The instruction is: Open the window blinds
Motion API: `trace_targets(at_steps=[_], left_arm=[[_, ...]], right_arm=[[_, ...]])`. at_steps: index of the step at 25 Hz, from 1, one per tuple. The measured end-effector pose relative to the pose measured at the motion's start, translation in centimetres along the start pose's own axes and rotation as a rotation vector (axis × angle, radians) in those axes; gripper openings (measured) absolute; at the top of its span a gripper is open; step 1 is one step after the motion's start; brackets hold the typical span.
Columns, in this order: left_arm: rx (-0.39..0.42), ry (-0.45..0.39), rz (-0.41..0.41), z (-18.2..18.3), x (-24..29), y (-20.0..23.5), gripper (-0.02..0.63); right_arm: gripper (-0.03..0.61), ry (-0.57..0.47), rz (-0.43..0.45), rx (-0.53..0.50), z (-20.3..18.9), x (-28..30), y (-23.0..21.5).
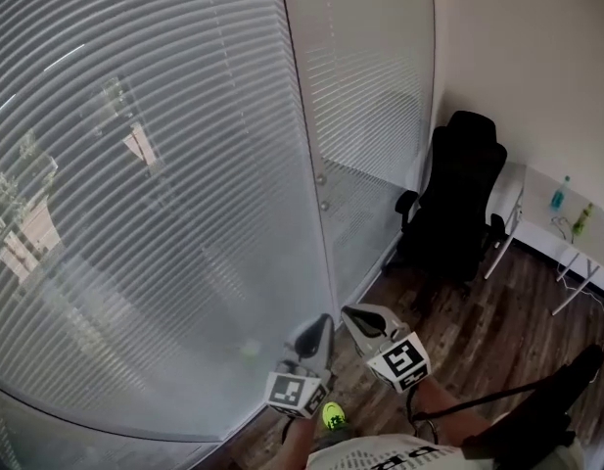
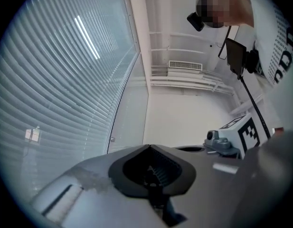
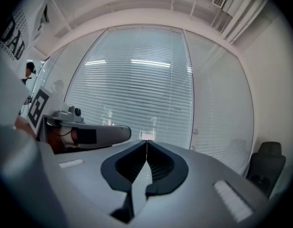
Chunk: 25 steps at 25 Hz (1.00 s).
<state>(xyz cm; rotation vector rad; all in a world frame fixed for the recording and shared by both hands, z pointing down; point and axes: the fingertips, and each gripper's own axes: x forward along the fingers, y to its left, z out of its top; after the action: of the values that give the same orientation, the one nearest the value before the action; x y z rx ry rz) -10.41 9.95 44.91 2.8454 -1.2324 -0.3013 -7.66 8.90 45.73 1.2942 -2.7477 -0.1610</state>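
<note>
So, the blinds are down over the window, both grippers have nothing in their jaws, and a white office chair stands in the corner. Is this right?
Not quite: the head view shows the office chair in the corner is black, not white. The rest holds: the blinds are down, and the left gripper and right gripper have nothing in their jaws.
</note>
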Motion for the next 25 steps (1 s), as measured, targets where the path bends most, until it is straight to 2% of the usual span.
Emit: trace_targets(at_steps=[3, 6, 14, 21, 25], left_arm=[[-0.017, 0.028, -0.023, 0.9, 2.3, 2.9, -0.008], [-0.019, 0.037, -0.033, 0.3, 3.9, 5.5, -0.008], [0.004, -0.014, -0.034, -0.8, 6.4, 10.0, -0.008], [-0.024, -0.015, -0.030, -1.9, 8.9, 11.7, -0.008], [-0.022, -0.014, 0.006, -2.2, 11.3, 13.2, -0.008]], right_arm=[[0.009, -0.001, -0.003, 0.000, 1.5, 3.4, -1.7], [0.009, 0.001, -0.011, 0.000, 1.1, 6.3, -3.0], [0.009, 0.000, -0.044, -0.024, -0.5, 11.1, -5.5], [0.009, 0.017, -0.033, -0.068, -1.2, 13.5, -7.6], [0.009, 0.018, -0.005, -0.094, -1.6, 15.3, -9.4]])
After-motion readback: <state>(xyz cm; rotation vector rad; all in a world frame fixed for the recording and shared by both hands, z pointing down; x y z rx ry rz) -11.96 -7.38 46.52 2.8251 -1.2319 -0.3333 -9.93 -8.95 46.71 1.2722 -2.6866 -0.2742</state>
